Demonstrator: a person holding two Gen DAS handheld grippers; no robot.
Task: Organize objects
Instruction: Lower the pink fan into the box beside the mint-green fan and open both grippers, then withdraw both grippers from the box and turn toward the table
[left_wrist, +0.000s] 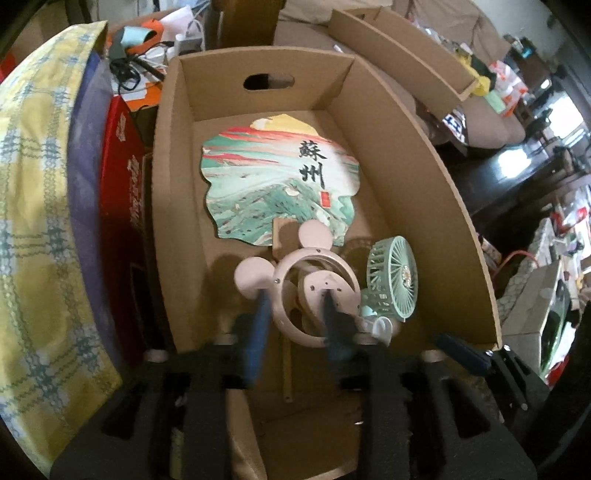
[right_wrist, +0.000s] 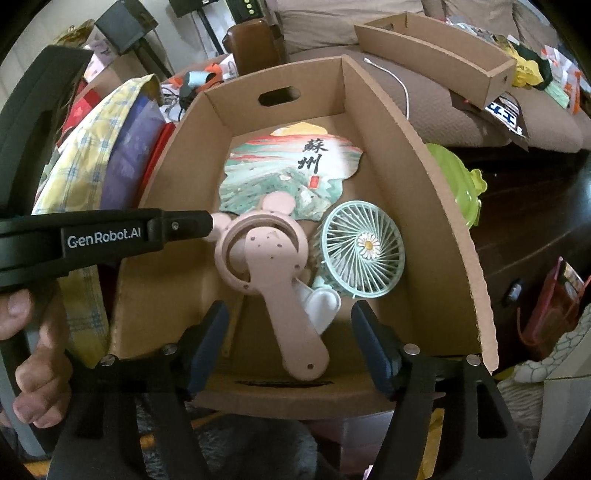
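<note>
Pink mouse-eared fan (left_wrist: 316, 291) sits in the lower middle of the cardboard box (left_wrist: 424, 155), overlapping the lower edge of the flat painted paper fan (left_wrist: 280, 177). My left gripper (left_wrist: 295, 299) is clenched on it: one blue finger on the base of the left ear, the other on the hub inside the ring. From the left wrist view the pink handle is hidden behind my own fingers and mount. The right wrist view shows it: the handle runs down toward the bottom centre of the frame (right_wrist: 266, 284), its round end near the box's front wall.

Mint green fan (left_wrist: 393, 282) stands just right of the pink one, touching or nearly so; I can't tell which. Its base is hidden behind a white piece (right_wrist: 321, 304) whose shape I can't make out.

My right gripper (right_wrist: 291, 343) is released, fingers spread either side of the pink handle, not touching it. Its fingertip pokes in at the lower right of the left view, cut off.

Paper fan's stick is mostly covered by the pink fan.

Left of the box: yellow plaid cloth (left_wrist: 40, 221), red carton (left_wrist: 125, 173), both cropped. Cable clutter (left_wrist: 140, 62) at upper left is too blurred to identify.
</note>
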